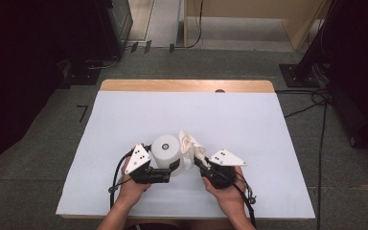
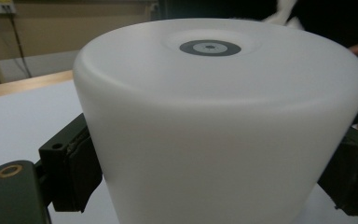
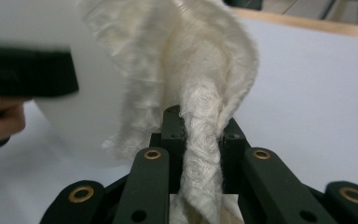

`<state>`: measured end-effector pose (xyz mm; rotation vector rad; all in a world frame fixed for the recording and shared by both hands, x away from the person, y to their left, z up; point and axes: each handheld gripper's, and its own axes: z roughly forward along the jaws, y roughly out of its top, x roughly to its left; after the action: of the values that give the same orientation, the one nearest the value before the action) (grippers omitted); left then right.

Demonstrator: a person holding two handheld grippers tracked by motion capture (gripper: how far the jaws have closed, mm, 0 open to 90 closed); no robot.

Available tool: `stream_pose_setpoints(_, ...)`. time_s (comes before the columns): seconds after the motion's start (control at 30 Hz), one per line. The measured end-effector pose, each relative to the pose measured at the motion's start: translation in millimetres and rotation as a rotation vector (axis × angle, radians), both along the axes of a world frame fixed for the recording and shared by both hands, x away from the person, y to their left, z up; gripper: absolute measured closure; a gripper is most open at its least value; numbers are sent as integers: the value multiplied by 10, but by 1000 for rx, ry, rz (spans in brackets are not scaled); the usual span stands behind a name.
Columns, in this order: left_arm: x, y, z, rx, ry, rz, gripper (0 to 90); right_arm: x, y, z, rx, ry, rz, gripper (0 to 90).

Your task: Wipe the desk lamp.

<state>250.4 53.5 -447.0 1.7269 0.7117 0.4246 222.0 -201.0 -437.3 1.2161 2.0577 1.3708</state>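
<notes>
I am clamping the white cup (image 1: 166, 152) in my left gripper (image 1: 168, 171), its jaws pressing on either side of the wall, while the cup is standing upside down on the white table (image 1: 124, 120) near my edge, its flat base with the grey ring facing up. My right gripper (image 1: 199, 163) is pinching a cream cloth (image 1: 190, 143) — the jaws are squeezed together on a bunched fold, and the loose part is standing up against the cup's right side, touching it. The step, as I judge it, is wiping the cup. To do it well I am thinking of keeping the left grip firm but not crushing, since the wall looks thin and smooth and could slip or flex. The cloth should be pressing flat against the wall rather than brushing it with an edge — so I should be dragging the free flap around the curve, not poking with the jaws. Turning the cup a little with the left hand would bring fresh wall to the cloth.
</notes>
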Motion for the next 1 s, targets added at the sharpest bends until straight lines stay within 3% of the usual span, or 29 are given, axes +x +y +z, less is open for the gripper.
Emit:
stream_pose_setpoints(0.1,45,18,-127,36,0,29,87,12,-118,69,5,-14,-45,779)
stream_pose_setpoints(0.17,61,8,-220,86,-20,47,87,27,-178,73,4,-15,-58,779)
stream_pose_setpoints(0.2,61,8,-220,86,-20,47,87,27,-178,73,4,-15,-58,779)
stream_pose_setpoints(0.23,57,-8,-277,132,-32,47,87,35,-215,52,8,-6,-69,779)
stream_pose_setpoints(0.27,44,-15,-303,144,-50,44,87,35,-218,47,7,-5,-69,779)
stream_pose_setpoints(0.4,17,-10,-326,142,-68,36,85,42,-228,28,6,-2,-66,779)
stream_pose_setpoints(0.5,-15,-4,-349,134,-54,91,64,45,-228,34,11,0,-67,779)
stream_pose_setpoints(0.57,-24,-9,-349,135,-39,96,0,44,-227,37,14,0,-66,778)
stream_pose_setpoints(0.6,-62,-42,-341,107,-17,132,0,45,-226,39,16,0,-64,778)
stream_pose_setpoints(0.67,-92,-111,-333,105,1,188,0,52,-226,32,15,-3,-63,778)
stream_pose_setpoints(0.83,-128,-276,-323,158,30,333,2,53,-217,14,10,2,-62,777)
stream_pose_setpoints(0.9,-134,-247,-328,152,23,333,82,49,-215,15,13,4,-61,777)
stream_pose_setpoints(1.0,-108,-187,-308,147,37,288,85,45,-208,24,18,-1,-54,778)
